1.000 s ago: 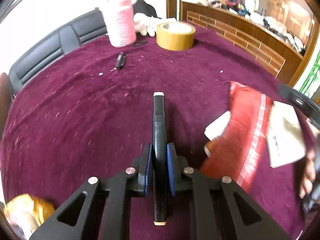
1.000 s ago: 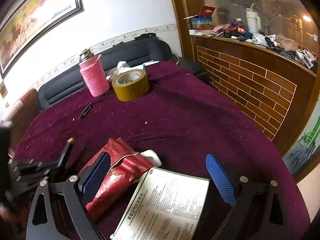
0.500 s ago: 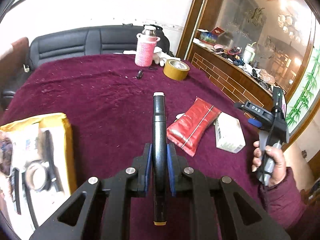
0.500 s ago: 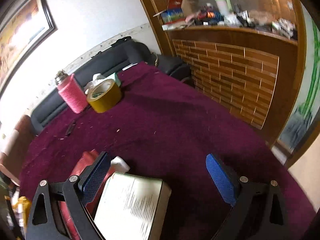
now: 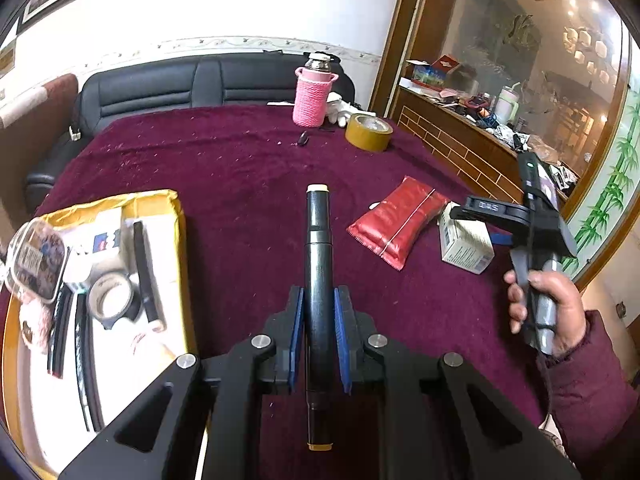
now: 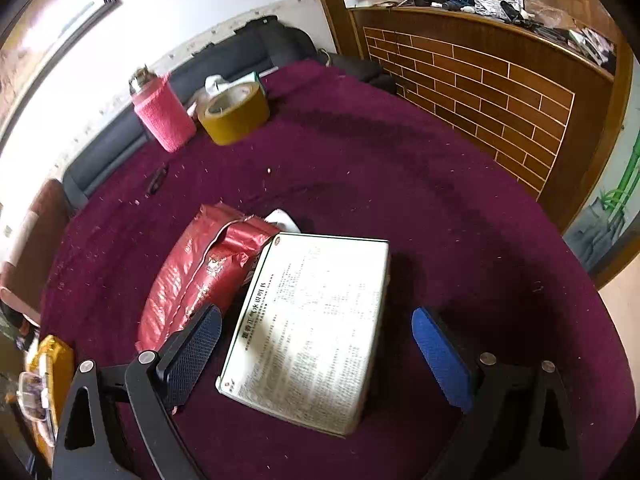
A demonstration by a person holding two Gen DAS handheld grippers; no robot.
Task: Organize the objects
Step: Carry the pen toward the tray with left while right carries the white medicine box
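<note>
My left gripper (image 5: 319, 334) is shut on a black marker (image 5: 318, 248) with a cream tip, held above the purple tablecloth (image 5: 240, 168). A yellow tray (image 5: 172, 208) at the left holds tape, pens and other items. My right gripper (image 6: 316, 344) is open, its blue pads either side of a white printed box (image 6: 316, 320), not touching it. It also shows in the left wrist view (image 5: 480, 208), above the box (image 5: 464, 244). A red pouch (image 6: 200, 272) lies against the box's left side; it also shows in the left wrist view (image 5: 400, 216).
A pink knitted bottle (image 5: 314, 94), a brown tape roll (image 5: 368, 132), white gloves (image 5: 340, 106) and a small black item (image 5: 303, 139) sit at the far side. A black sofa (image 5: 160, 88) lies behind, a brick-faced counter (image 6: 500, 92) to the right.
My left gripper rose and drew back with the marker, bringing the yellow tray into view. My right gripper moved over the white box, which now lies between its open pads.
</note>
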